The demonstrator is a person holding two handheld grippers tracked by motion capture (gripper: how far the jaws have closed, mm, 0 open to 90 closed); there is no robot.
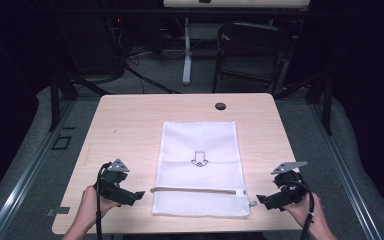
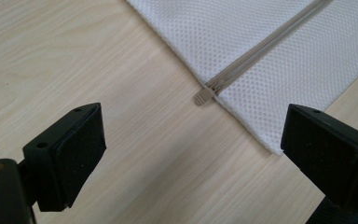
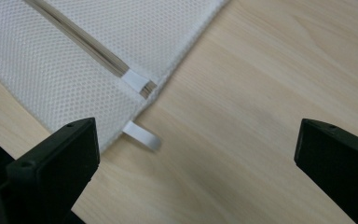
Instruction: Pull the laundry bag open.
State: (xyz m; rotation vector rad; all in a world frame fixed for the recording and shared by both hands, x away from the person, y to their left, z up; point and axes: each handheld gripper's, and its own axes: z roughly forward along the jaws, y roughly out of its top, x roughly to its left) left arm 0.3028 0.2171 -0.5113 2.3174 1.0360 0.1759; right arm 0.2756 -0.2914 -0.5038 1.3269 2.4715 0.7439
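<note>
A white mesh bag (image 1: 200,150) with a small arrow print lies flat in the middle of the wooden table (image 1: 125,125). A grey zipper (image 1: 195,190) runs across its near end. My left gripper (image 1: 139,195) stands open just left of the bag, nothing between its jaws. In the left gripper view, the left gripper (image 2: 191,126) faces the zipper's end stop (image 2: 204,95) at the bag (image 2: 261,28) edge. My right gripper (image 1: 261,200) is open off the bag's right corner. In the right gripper view, the right gripper (image 3: 196,135) looks on a white pull tab (image 3: 142,135) beside the bag (image 3: 51,60).
A black round cap (image 1: 220,106) sits in the table near its far edge. Behind the table stand a dark folding chair (image 1: 250,50) and a white table leg (image 1: 186,55). Bare wood lies on both sides of the bag.
</note>
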